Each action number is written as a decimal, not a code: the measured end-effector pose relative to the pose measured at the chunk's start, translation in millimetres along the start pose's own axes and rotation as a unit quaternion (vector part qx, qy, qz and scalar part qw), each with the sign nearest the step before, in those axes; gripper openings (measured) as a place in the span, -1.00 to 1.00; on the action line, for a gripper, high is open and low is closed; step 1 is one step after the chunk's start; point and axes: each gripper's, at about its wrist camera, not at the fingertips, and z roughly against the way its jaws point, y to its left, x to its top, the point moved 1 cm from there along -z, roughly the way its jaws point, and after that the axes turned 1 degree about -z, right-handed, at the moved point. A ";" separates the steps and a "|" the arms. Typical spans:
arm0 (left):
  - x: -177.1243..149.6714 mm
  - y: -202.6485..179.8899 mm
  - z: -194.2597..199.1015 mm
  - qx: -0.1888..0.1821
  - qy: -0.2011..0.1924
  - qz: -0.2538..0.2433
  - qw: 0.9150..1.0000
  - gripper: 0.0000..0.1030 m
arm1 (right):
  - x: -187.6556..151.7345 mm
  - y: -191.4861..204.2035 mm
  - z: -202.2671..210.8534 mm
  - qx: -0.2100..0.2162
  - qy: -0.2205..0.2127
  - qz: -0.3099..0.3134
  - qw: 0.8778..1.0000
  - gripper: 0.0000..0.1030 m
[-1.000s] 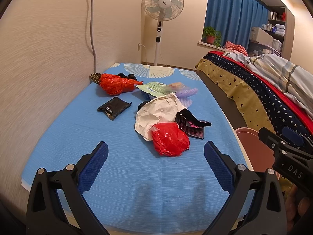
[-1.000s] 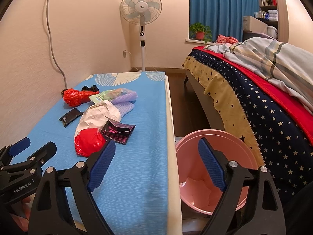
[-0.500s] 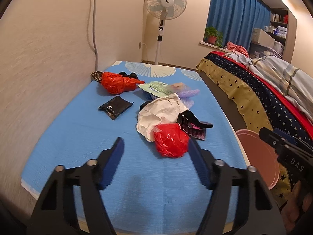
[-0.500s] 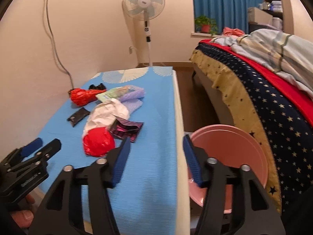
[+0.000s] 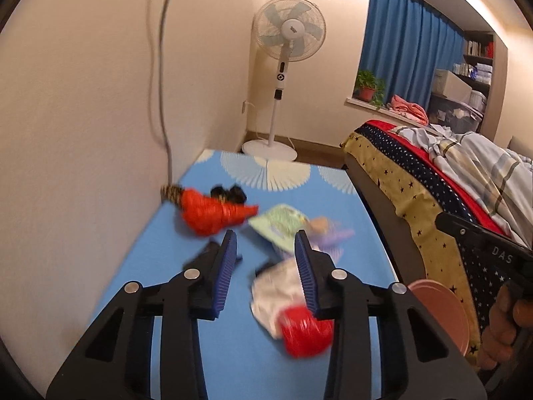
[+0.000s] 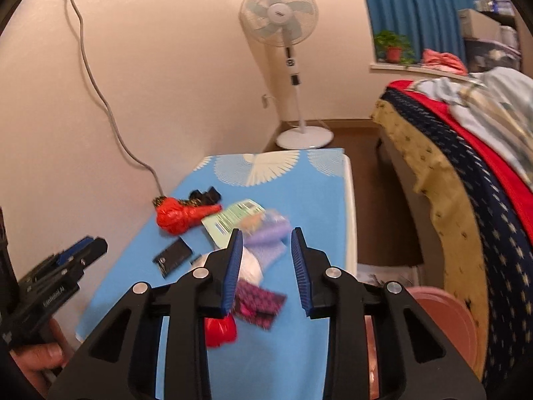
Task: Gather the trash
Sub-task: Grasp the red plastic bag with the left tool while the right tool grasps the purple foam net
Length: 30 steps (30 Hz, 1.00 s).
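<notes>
The trash lay in a loose pile on the blue mat [image 6: 299, 200]. Nearest was a red crumpled bag [image 6: 220, 331], touching a white crumpled paper [image 5: 279, 283]. Just beside them lay a dark pink-patterned packet [image 6: 260, 303]. Farther off were a purple wrapper [image 6: 266, 236], a green and white packet [image 6: 233, 220], a flat black pouch [image 6: 173, 256] and a second red bag [image 6: 180, 218] close to the wall. None of it had been picked up yet. The pink bucket [image 6: 446, 320] stood on the floor between the mat and the bed [image 6: 466, 180], and it looked like the place for the trash to go.

This looked like the very start of the job, the reach toward the first piece. The next move would be to bring one tong down over the nearest red bag and squeeze its soft crinkly top.

The left gripper [image 5: 265, 266] pointed down at the pile from above, held in a hand [image 6: 36, 356]. Its jaws were closing and stood narrow, with nothing between them. The right gripper [image 6: 266, 266] hung beside it, also tipped down, held in the other hand [image 5: 506, 326]. Its jaws were closing too and held nothing.
</notes>
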 end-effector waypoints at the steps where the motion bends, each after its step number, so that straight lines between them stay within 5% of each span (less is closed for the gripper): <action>1: 10.3 3.2 -5.7 -0.005 0.001 -0.004 1.000 -0.30 | 6.9 -0.8 -6.7 0.004 -0.001 0.003 1.000 -0.40; 9: 46.3 28.7 -75.3 -0.008 0.000 -0.074 0.997 -0.30 | 6.9 -32.5 -89.1 0.020 0.039 -0.031 0.999 -0.39; 16: 23.5 71.7 -144.3 0.001 0.048 -0.027 0.998 -0.26 | -19.6 -47.9 -153.3 0.038 0.093 -0.075 0.992 -0.26; 21: 7.8 92.5 -176.1 0.028 0.074 -0.013 0.997 0.13 | -26.2 -47.0 -176.8 0.047 0.116 -0.088 0.988 -0.12; 26: 3.5 105.0 -193.0 0.037 0.090 -0.003 0.995 0.16 | -28.2 -47.2 -188.4 0.051 0.123 -0.090 0.987 -0.12; 29: 2.8 111.3 -201.7 0.036 0.099 0.012 0.994 0.16 | -27.7 -45.9 -191.7 0.056 0.128 -0.090 0.986 -0.28; 30: 2.1 114.1 -204.2 0.031 0.104 0.021 0.994 0.14 | -27.3 -45.5 -192.2 0.059 0.129 -0.089 0.986 -0.48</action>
